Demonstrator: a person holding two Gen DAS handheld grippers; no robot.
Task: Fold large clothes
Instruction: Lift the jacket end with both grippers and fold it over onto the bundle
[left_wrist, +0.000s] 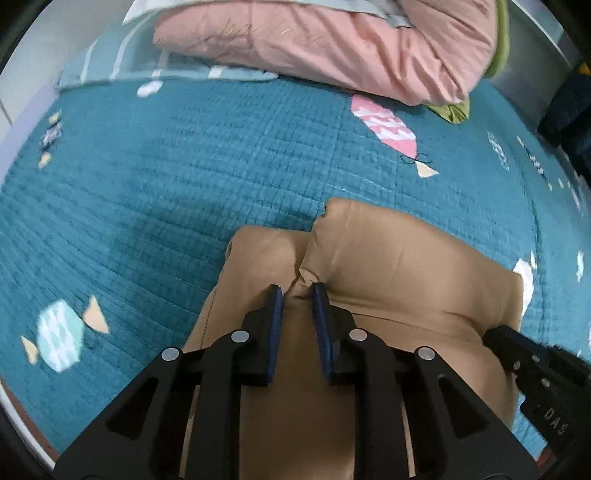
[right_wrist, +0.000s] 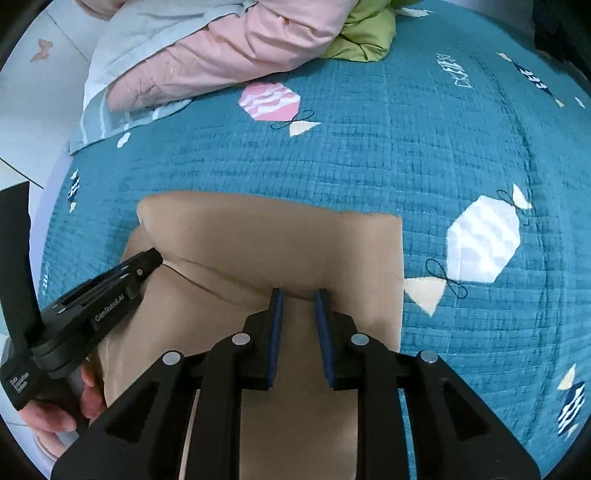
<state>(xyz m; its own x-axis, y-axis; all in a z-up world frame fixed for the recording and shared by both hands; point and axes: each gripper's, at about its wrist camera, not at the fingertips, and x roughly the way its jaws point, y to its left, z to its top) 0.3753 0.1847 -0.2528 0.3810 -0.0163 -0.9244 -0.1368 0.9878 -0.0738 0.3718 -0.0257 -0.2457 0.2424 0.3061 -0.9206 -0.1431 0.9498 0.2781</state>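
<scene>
Here the left gripper (left_wrist: 297, 290) has its blue pads drawn close on a pinched ridge of the tan garment (left_wrist: 388, 266), the cloth bunching up between them. The right gripper (right_wrist: 298, 293) sits the same way, narrowly parted with a fold of that garment caught at the tips, so both appear to be holding fabric. The garment lies partly folded on the teal quilted bed (left_wrist: 166, 177), towards its near edge, with a doubled layer lifted over the flat part. Beyond it, along the far edge of the bed, lies a pink duvet (left_wrist: 332, 48) with a green cloth (right_wrist: 365, 40) tucked beside it.

The risk, as I judge it, is that the grips are thin: a pull at unequal pace could slip one pinch free or drag the lower layer, skewing the fold.

The garment's near part is hidden under both grippers, so its full shape and type cannot be made out, nor how many layers each pinch holds.
</scene>
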